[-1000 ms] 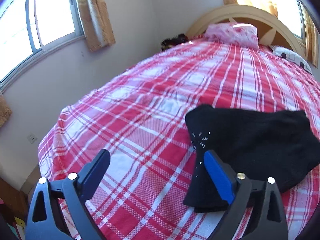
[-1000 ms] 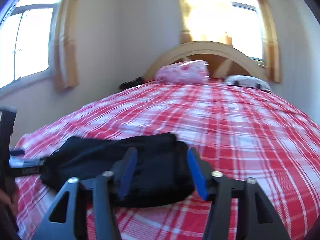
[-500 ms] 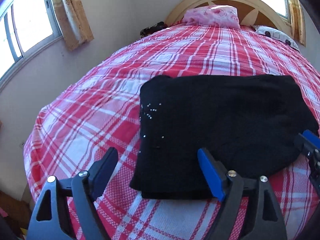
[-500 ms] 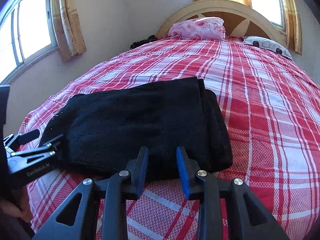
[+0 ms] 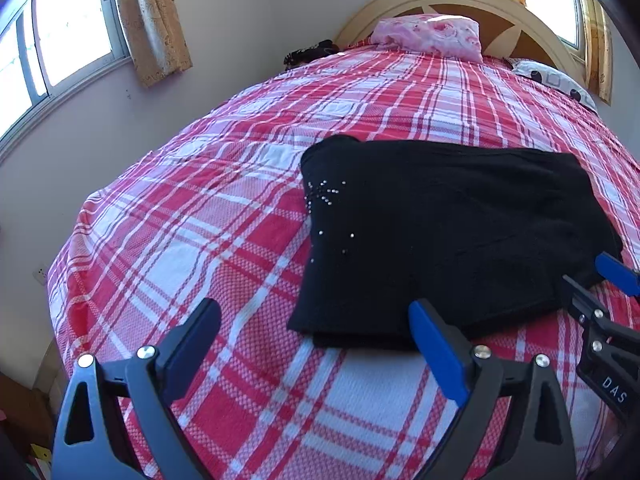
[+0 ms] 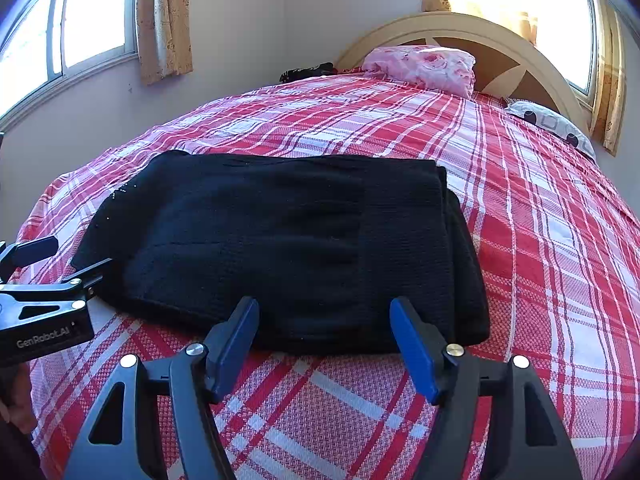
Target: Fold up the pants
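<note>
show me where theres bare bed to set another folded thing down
Bare plaid bedspread lies between the black pants and the window-side edge, and again between the pants and the pink pillow. The near edge is crowded by the left hand-held gripper and right hand-held gripper.

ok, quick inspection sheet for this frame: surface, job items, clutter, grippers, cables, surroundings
Surface: bed with red plaid cover, fairly smooth.
Job's things: black pants folded into a flat stack near the bed's foot, rhinestones on one end.
Clutter: pink pillow, spotted pillow, dark item by the headboard.
Grippers: left gripper and right gripper open, holding nothing.
Cables: nothing seen.
Surroundings: curtained windows, wall outlet.
</note>
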Demonstrator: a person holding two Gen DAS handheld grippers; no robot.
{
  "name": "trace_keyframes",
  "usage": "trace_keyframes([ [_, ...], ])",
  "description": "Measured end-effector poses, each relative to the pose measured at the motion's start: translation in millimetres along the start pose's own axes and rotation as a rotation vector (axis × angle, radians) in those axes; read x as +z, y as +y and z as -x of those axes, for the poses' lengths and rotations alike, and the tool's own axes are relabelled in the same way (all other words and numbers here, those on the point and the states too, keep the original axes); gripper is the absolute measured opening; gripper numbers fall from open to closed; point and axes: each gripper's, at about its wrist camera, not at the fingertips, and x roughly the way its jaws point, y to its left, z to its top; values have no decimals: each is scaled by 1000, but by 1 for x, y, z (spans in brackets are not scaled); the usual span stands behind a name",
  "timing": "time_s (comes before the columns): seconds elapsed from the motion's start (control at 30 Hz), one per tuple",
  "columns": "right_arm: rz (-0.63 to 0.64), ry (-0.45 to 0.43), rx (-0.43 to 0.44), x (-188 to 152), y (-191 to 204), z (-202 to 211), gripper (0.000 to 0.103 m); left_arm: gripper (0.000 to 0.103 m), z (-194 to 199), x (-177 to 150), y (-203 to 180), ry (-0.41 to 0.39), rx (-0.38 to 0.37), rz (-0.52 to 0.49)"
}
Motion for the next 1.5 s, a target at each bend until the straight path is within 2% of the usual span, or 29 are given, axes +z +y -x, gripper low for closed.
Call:
trace_keyframes([
  [0.1,-22,29,-10,-6,0,9,73,97,5,-7,-1,11,-14,-12],
  [0.23,-115,115,4,-23,-5,12,75,97,8,-18,-6,44,-45,-21],
  [0.5,-254,5,7,-38,-20,72,75,97,28,-31,-16,23,-78,-37],
  [0.73,-322,-104,26,-34,-23,115,76,98,63,-24,-22,-78,-100,-57],
  [0.83,-313,-109,14,-32,-19,122,79,101,69,-25,-24,-92,-109,-64],
  [1.03,-307,-110,2,-40,-17,132,80,101,74,-35,-28,-58,-142,-62],
  [1.3,-329,-133,-17,-46,-23,152,80,101,93,-42,-38,-57,-174,-68],
  [1.37,-342,-154,-16,-46,-25,161,80,101,100,-39,-38,-77,-158,-66],
  [1.5,-342,-222,-33,-42,-26,185,80,103,126,-32,-34,-197,-105,-58],
])
